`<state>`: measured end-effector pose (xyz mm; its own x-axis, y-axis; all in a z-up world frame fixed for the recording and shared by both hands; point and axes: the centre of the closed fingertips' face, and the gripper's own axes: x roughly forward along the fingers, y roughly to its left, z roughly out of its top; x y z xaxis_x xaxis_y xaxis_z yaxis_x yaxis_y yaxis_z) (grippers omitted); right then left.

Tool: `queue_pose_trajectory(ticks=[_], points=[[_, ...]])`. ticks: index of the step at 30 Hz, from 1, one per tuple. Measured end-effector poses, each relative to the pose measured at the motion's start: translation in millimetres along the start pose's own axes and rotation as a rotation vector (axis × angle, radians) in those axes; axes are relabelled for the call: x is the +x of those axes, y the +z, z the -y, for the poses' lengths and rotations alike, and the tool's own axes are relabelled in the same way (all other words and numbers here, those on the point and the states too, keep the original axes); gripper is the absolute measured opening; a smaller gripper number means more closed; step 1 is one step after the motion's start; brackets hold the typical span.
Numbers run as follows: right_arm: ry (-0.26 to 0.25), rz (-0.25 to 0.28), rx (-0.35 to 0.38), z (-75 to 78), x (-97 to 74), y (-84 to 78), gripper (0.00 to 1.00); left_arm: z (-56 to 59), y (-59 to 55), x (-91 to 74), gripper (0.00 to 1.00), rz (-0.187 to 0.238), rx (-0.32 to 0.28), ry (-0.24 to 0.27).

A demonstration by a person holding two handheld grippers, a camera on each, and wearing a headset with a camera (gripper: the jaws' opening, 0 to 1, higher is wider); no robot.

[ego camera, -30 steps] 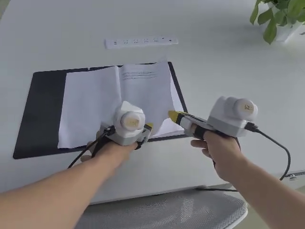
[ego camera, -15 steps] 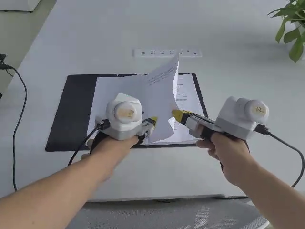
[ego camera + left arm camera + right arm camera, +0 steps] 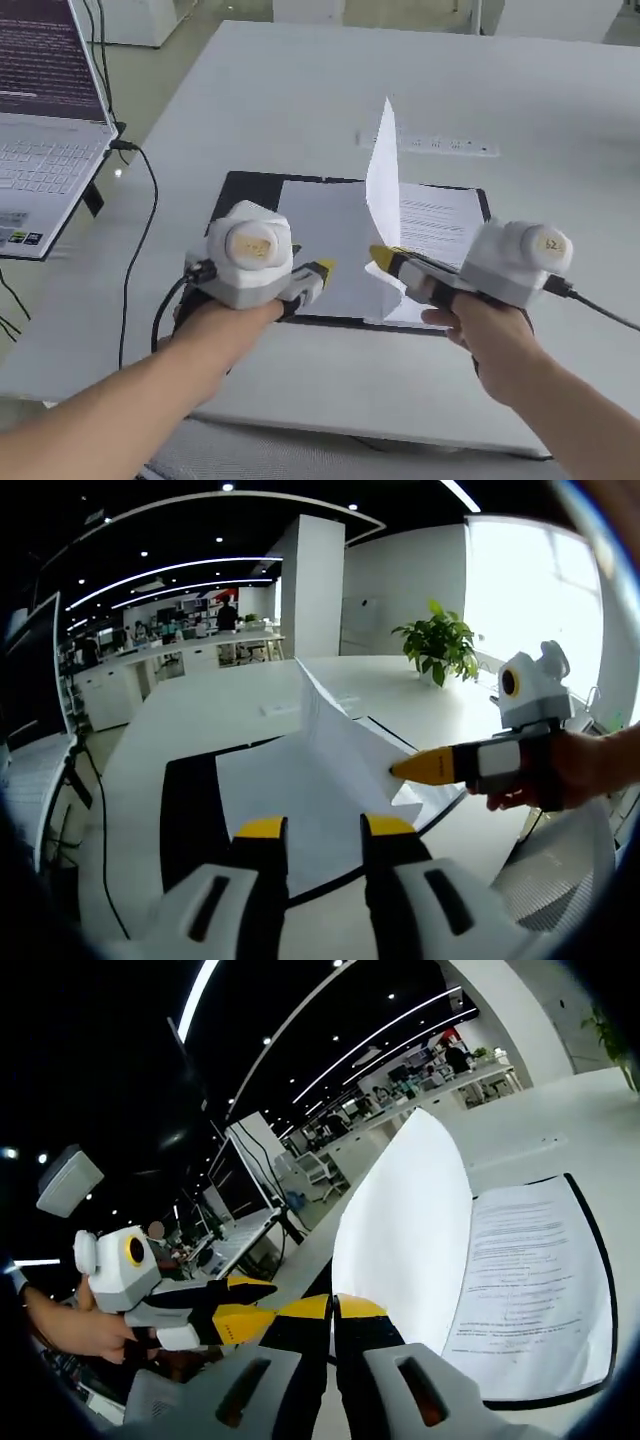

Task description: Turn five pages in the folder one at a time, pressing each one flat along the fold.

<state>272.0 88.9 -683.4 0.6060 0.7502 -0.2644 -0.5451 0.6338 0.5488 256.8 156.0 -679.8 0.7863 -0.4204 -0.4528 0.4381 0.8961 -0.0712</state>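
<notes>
The black folder (image 3: 243, 192) lies open on the white table. One white page (image 3: 381, 185) stands nearly upright over the fold, and my right gripper (image 3: 378, 258) is shut on its lower edge. In the right gripper view the jaws (image 3: 333, 1307) meet on this page (image 3: 400, 1225), with a printed sheet (image 3: 530, 1280) lying flat to its right. My left gripper (image 3: 322, 270) hovers at the folder's front edge, left of the raised page, open and holding nothing. The left gripper view shows its jaws (image 3: 323, 830) apart before the page (image 3: 330, 745) and the right gripper (image 3: 415, 769).
An open laptop (image 3: 40, 120) sits at the table's left, with a cable (image 3: 140, 230) trailing past the folder. A white power strip (image 3: 440, 145) lies behind the folder. A potted plant (image 3: 440, 645) stands far across the table.
The page has risen from lying low on the right side to standing nearly upright, still held by my right gripper. The head camera has shifted. My left gripper stays near the folder's front edge.
</notes>
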Motion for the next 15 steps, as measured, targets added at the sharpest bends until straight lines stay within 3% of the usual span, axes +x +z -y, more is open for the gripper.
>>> queue_pose_trajectory(ticks=[5,15], points=[[0.004,-0.041,-0.009,-8.0,22.1,-15.8,0.0,-21.9,-5.9,-17.9,0.27,-0.003,-0.002,0.026],[0.034,-0.129,-0.02,-24.6,62.2,-45.0,0.0,-42.6,-32.7,-37.6,0.26,-0.046,-0.001,0.033]])
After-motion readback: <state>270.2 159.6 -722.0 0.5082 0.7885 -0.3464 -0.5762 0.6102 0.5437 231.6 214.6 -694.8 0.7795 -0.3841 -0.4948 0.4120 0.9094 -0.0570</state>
